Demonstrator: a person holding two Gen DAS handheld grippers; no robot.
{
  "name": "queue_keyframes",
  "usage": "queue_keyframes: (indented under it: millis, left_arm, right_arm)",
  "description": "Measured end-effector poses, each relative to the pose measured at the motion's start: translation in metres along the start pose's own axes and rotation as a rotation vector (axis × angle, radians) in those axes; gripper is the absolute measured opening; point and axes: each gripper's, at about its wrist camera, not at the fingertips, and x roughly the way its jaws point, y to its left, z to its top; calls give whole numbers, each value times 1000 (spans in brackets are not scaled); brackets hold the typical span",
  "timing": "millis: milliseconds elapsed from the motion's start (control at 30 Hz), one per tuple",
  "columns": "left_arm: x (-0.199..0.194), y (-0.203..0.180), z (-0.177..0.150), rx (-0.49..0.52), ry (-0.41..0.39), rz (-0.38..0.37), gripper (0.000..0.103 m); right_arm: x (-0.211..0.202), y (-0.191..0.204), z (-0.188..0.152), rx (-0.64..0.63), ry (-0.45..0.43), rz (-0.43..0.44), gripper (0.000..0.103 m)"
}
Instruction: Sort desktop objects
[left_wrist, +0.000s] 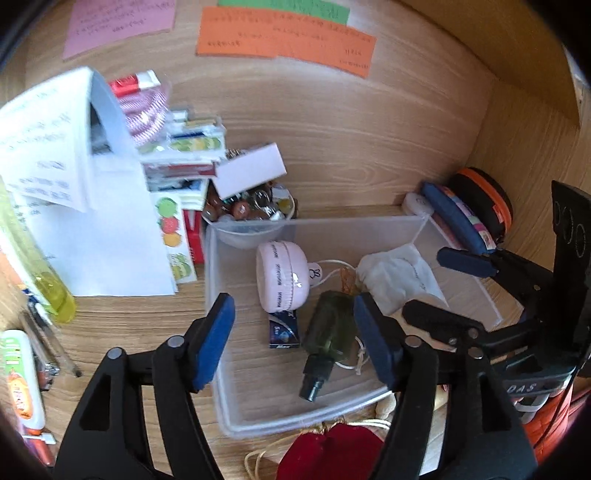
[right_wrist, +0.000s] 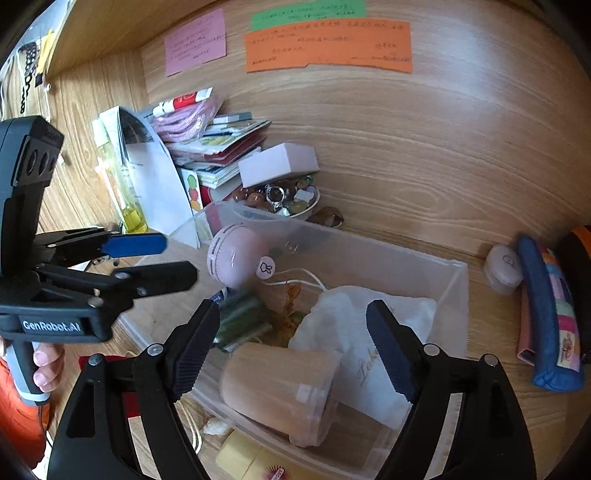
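A clear plastic bin (left_wrist: 218, 295) (right_wrist: 454, 317) stands on the wooden desk. In it lie a pink round case (left_wrist: 282, 275) (right_wrist: 232, 258), a dark green spray bottle (left_wrist: 327, 338), a small blue box (left_wrist: 282, 332) and a white cloth pouch (left_wrist: 399, 275) (right_wrist: 369, 317). A tan cylindrical jar (right_wrist: 280, 387) lies tilted over the bin's near side, between my right gripper's open fingers and apart from both. My right gripper (right_wrist: 291, 354) is open. My left gripper (left_wrist: 295, 339) is open and empty above the bin's near left part. Each gripper shows in the other's view.
A pile of papers, booklets and a white box (left_wrist: 251, 170) lies left of the bin, with a bowl of small trinkets (right_wrist: 284, 199). A yellow bottle (left_wrist: 44, 280), pens and a glue tube lie far left. A blue pencil case (right_wrist: 543, 314) and orange-rimmed case (left_wrist: 484, 203) lie right. A red pouch (left_wrist: 332, 450) lies near.
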Motion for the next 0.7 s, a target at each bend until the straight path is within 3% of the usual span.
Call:
queue_keyframes:
  millis: [267, 533, 700]
  left_arm:
    - [-44, -4, -12, 15, -66, 47, 88]
    - [-66, -20, -39, 63, -67, 43, 92]
    - [-62, -26, -60, 71, -20, 25, 92]
  right_arm:
    - [-42, 14, 3, -23, -70, -36, 88]
    - [-84, 21, -11, 9, -127, -54, 100]
    - [-100, 21, -28, 17, -131, -64, 101]
